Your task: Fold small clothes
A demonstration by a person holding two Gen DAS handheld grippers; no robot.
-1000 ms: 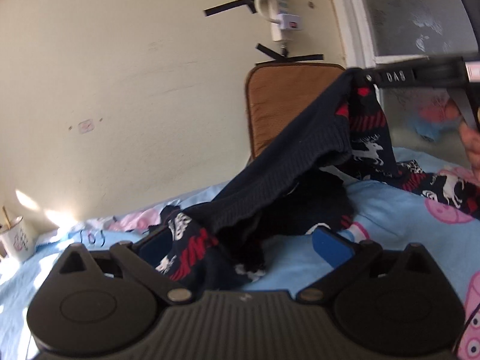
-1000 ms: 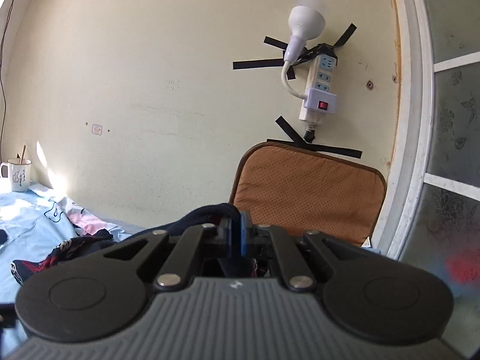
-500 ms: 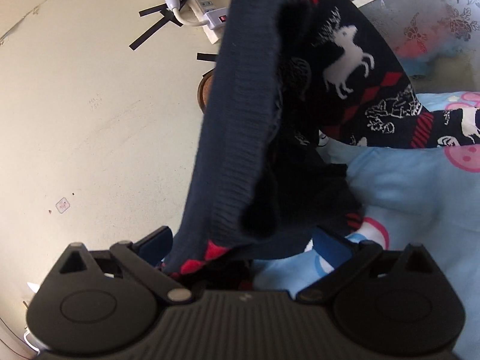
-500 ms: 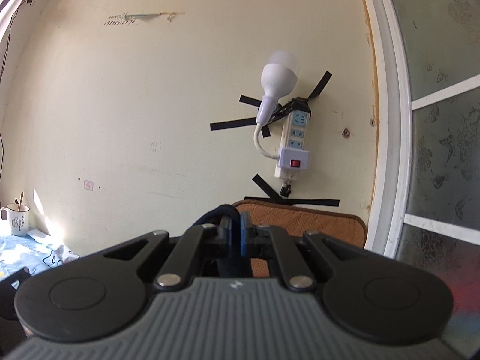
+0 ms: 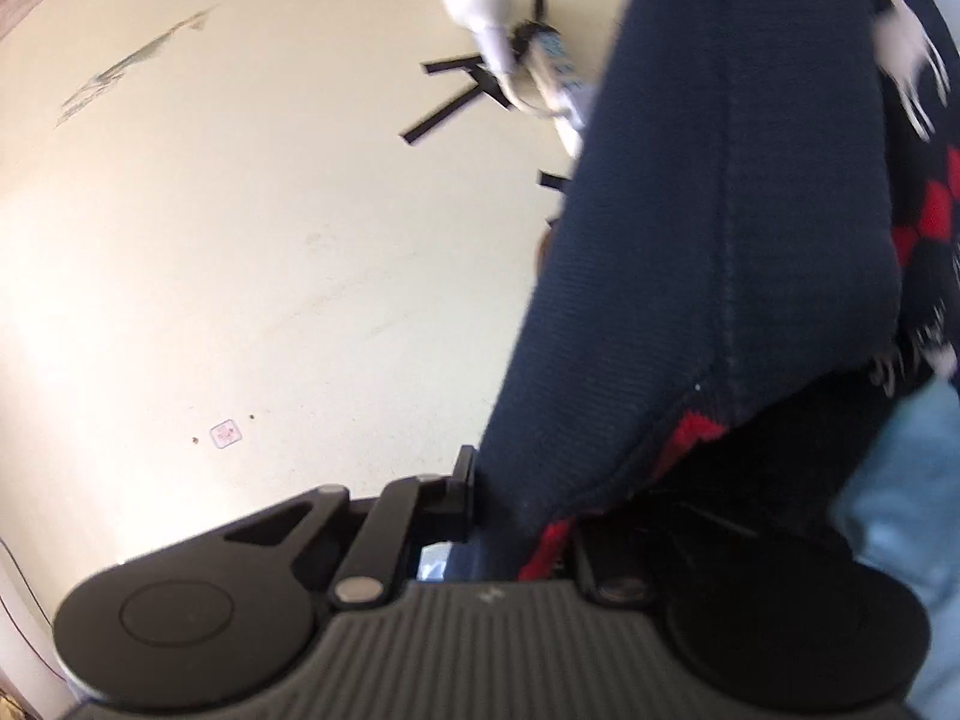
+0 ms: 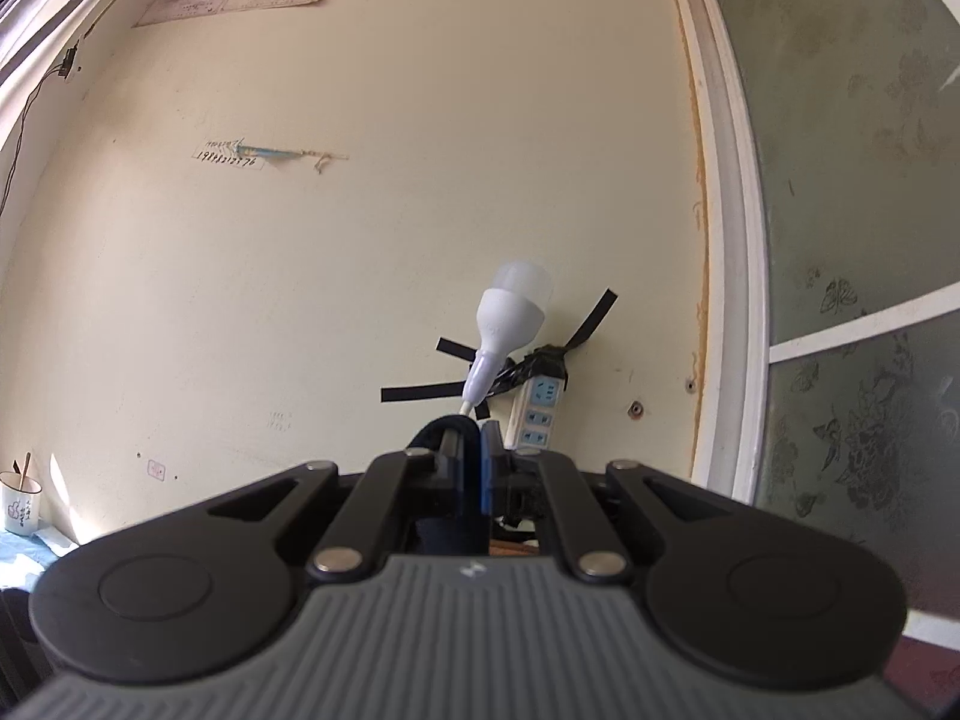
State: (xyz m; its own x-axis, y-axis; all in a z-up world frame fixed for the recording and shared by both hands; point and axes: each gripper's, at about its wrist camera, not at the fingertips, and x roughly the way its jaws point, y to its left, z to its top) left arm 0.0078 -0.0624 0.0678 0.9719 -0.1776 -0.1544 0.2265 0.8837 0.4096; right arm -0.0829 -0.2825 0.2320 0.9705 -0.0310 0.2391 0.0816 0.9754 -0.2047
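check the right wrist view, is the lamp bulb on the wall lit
No, the white bulb taped beside the power strip shows no glow.

Both tongs, left (image 5: 510, 498) & right (image 6: 480, 468): black linkage arms w/ silver rivets, ribbed grey housing (blue pads).

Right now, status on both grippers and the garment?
Left gripper shut on navy sweater. Right gripper shut on sweater edge. Sweater lifted, hanging between them. Nothing in the way visible.
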